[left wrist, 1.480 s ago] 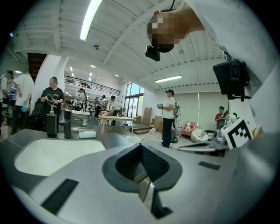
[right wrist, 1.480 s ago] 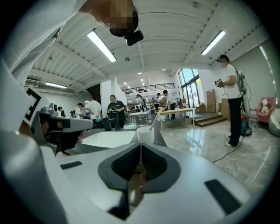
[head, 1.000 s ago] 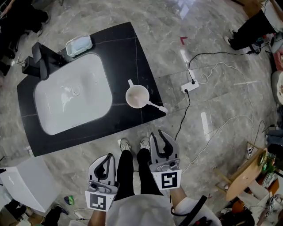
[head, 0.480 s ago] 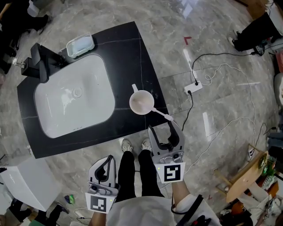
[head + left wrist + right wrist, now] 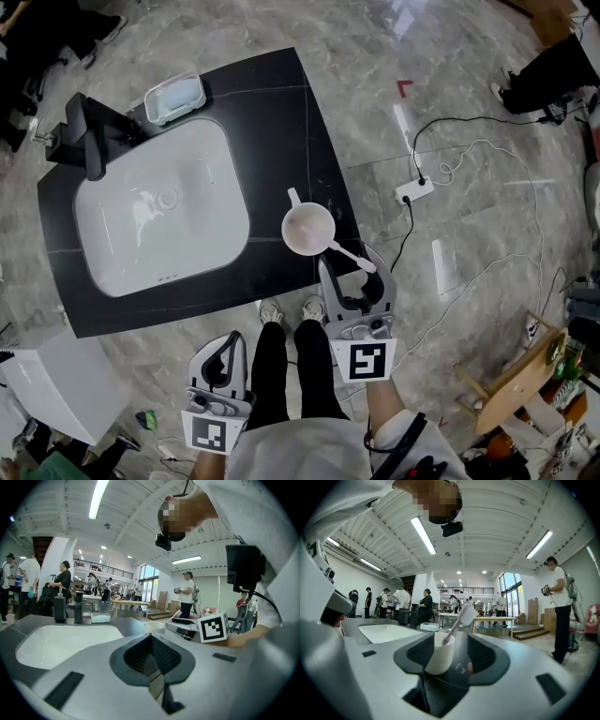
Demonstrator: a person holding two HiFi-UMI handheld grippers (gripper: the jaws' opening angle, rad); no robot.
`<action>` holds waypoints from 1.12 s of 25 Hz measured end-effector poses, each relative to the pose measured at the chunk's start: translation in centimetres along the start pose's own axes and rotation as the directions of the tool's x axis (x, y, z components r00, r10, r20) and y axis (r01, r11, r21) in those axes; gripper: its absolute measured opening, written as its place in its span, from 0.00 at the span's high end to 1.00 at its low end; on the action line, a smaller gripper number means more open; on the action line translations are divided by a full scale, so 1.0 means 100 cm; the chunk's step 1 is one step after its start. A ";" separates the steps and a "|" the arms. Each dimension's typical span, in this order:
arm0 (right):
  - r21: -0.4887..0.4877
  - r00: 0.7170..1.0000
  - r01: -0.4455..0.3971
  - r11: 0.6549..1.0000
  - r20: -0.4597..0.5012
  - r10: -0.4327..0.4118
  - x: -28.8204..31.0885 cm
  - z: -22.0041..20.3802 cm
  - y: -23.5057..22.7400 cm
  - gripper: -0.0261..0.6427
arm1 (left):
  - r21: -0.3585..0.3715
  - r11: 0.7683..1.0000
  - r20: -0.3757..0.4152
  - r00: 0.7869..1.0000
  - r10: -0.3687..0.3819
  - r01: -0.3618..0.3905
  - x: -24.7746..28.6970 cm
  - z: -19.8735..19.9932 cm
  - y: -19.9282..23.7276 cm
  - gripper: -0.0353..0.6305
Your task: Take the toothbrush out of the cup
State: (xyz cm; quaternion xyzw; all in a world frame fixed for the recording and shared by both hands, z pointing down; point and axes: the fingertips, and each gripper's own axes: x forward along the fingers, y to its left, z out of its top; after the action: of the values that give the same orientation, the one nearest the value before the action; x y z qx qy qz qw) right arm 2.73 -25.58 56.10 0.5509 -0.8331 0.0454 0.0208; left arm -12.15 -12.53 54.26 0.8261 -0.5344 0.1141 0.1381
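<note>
Right gripper view: spread claw (image 5: 452,656) frames cup (image 5: 438,654), toothbrush (image 5: 462,617).

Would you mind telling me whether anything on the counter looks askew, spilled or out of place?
Nothing is spilled or damaged. The white toothbrush leans far out of the white handled cup, which stands close to a corner of the black counter.

I see a black counter (image 5: 281,112) with a sunken white basin (image 5: 159,211). A white cup (image 5: 308,228) stands to the basin's right, a clear tray (image 5: 174,97) at the far edge.
</note>
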 end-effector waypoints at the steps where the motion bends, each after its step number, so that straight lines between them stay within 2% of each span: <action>1: 0.000 1.000 -0.003 1.000 0.000 0.003 0.001 0.000 0.001 0.62 | 0.002 1.000 -0.004 1.000 -0.003 0.003 0.001 -0.001 0.000 0.95; 9: -0.002 1.000 -0.020 1.000 -0.005 0.020 0.007 -0.001 0.004 0.63 | 0.001 1.000 -0.015 1.000 -0.009 0.009 0.006 -0.002 0.000 0.95; 14: -0.009 1.000 0.006 1.000 -0.003 -0.006 0.009 0.000 0.002 0.80 | 0.007 1.000 -0.019 1.000 -0.010 0.010 0.005 -0.003 0.003 0.95; 18: -0.007 1.000 0.010 1.000 0.006 -0.010 0.010 0.002 0.002 0.86 | 0.003 1.000 -0.021 1.000 -0.005 0.005 0.005 -0.004 0.005 0.95; 28: 0.002 1.000 0.007 1.000 0.007 -0.007 0.008 0.009 0.007 0.88 | 0.005 1.000 -0.016 1.000 0.006 -0.006 -0.001 0.001 0.007 0.95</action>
State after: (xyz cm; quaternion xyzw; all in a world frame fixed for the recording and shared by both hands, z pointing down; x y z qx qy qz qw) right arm 1.77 -26.13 55.24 0.5542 -0.8310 0.0441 0.0175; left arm -12.82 -12.71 54.19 0.8240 -0.5352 0.1227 0.1400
